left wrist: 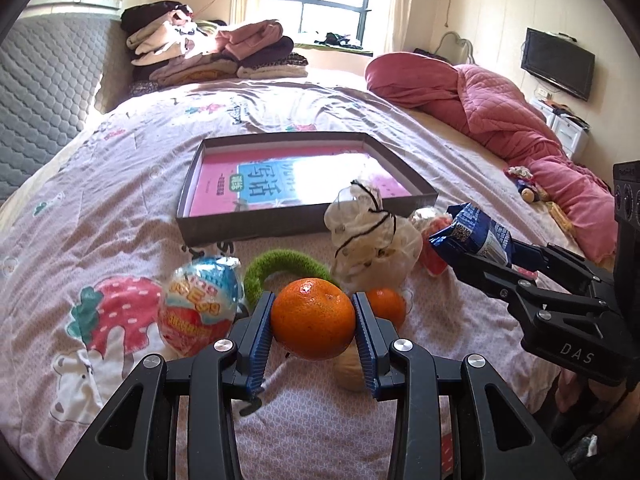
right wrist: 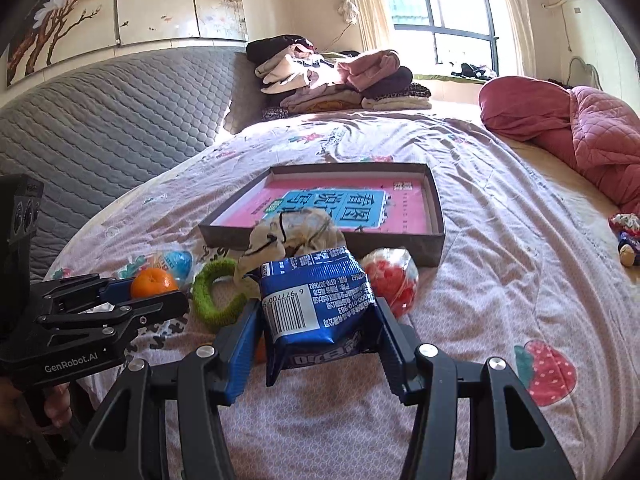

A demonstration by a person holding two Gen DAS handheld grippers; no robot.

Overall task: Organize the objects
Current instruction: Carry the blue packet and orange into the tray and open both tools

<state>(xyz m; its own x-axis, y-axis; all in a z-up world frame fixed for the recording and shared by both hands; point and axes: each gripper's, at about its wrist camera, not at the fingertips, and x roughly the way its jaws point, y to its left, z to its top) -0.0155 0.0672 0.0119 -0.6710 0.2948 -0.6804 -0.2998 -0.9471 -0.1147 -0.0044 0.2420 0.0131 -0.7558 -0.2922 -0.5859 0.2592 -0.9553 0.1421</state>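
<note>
My left gripper (left wrist: 313, 320) is shut on an orange (left wrist: 313, 318), held just above the bed; it also shows in the right wrist view (right wrist: 153, 281). My right gripper (right wrist: 318, 318) is shut on a blue snack packet (right wrist: 316, 300), seen from the side in the left wrist view (left wrist: 474, 234). A shallow grey box (left wrist: 280, 227) with a pink book inside (left wrist: 280, 176) lies on the bed beyond both grippers. Between grippers and box lie a second orange (left wrist: 386, 305), a green knitted ring (left wrist: 280, 261), a clear bag tied with black string (left wrist: 368, 240), a red-and-blue egg-shaped pack (left wrist: 200, 304) and a red-dotted bag (right wrist: 394, 278).
The bed has a pink printed sheet (left wrist: 120, 208). A rolled pink quilt (left wrist: 500, 112) lies at the right, folded clothes (left wrist: 212, 52) at the far end, a grey quilted headboard (right wrist: 100, 120) at the left. A small doll (right wrist: 628, 236) lies near the quilt.
</note>
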